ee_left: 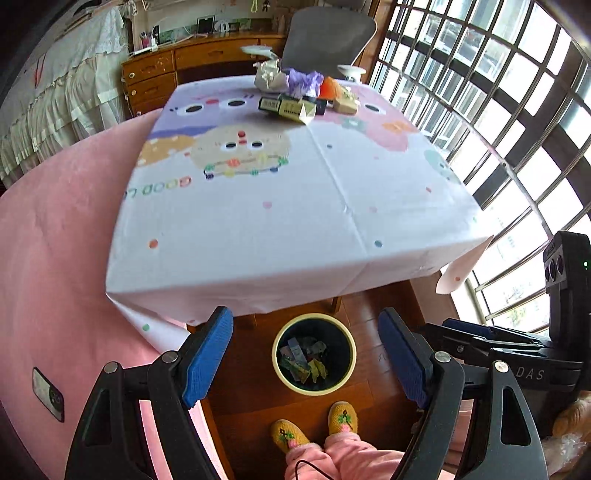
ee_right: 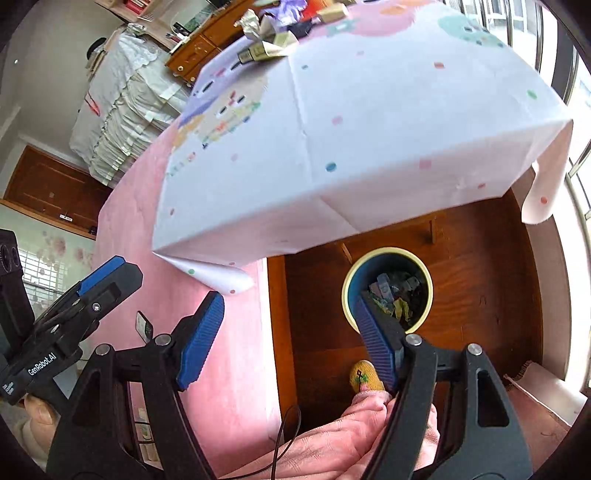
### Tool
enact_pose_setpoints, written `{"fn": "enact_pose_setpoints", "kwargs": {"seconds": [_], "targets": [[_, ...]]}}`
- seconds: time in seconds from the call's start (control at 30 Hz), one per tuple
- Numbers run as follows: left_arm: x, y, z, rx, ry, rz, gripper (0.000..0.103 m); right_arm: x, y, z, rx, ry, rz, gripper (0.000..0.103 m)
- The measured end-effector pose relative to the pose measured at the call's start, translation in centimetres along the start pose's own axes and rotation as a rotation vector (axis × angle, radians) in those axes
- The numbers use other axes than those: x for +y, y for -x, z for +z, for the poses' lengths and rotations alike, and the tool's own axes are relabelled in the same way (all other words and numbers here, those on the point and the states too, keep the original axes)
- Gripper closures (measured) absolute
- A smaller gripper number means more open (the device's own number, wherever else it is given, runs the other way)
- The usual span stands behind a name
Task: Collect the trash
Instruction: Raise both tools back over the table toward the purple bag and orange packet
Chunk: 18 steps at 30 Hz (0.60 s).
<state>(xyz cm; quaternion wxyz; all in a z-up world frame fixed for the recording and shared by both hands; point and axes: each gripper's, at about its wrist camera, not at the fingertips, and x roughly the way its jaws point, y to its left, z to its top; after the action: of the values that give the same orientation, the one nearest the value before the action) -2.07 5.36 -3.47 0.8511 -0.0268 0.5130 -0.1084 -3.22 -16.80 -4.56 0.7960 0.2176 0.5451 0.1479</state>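
A pile of trash [ee_left: 295, 92] lies at the far end of the table: crumpled paper, a purple wrapper, an orange piece and small boxes; the right wrist view shows the pile [ee_right: 277, 33] at the top. On the wooden floor below the near table edge stands a round bin [ee_left: 314, 353] holding several wrappers, also seen as the bin [ee_right: 387, 288]. My left gripper [ee_left: 306, 356] hangs open above the bin, nothing between its blue pads. My right gripper [ee_right: 288, 332] is open and empty too, near the table's front edge.
A printed tablecloth [ee_left: 295, 221] covers the table, its corners hanging down. A pink bed surface [ee_left: 66, 258] with a phone [ee_left: 48, 394] lies left. A grey chair [ee_left: 328, 37] and wooden desk [ee_left: 166, 70] stand behind. Barred windows [ee_left: 498, 110] fill the right. A person's slippered feet [ee_left: 314, 424] stand near the bin.
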Motion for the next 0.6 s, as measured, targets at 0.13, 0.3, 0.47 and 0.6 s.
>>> {"fn": "enact_pose_setpoints", "kwargs": {"seconds": [0.13, 0.3, 0.47, 0.6], "targets": [[0.1, 4.5, 3.3, -0.079, -0.014, -0.018, 0.021, 3.5, 4.3, 2.3, -0.080, 0.055, -0.013, 0.033], [-0.1, 8.6, 6.9, -0.162, -0.049, -0.030, 0.021, 6.9, 8.4, 5.0, -0.162, 0.117, -0.057, 0.033], [-0.1, 11.3, 9.8, -0.248, -0.072, -0.021, 0.021, 8.8, 11.2, 7.4, -0.219, 0.145, -0.083, 0.033], [-0.2, 11.3, 12.4, -0.261, -0.063, 0.007, 0.021, 9.8, 11.9, 10.0, -0.237, 0.178, -0.105, 0.033]]}}
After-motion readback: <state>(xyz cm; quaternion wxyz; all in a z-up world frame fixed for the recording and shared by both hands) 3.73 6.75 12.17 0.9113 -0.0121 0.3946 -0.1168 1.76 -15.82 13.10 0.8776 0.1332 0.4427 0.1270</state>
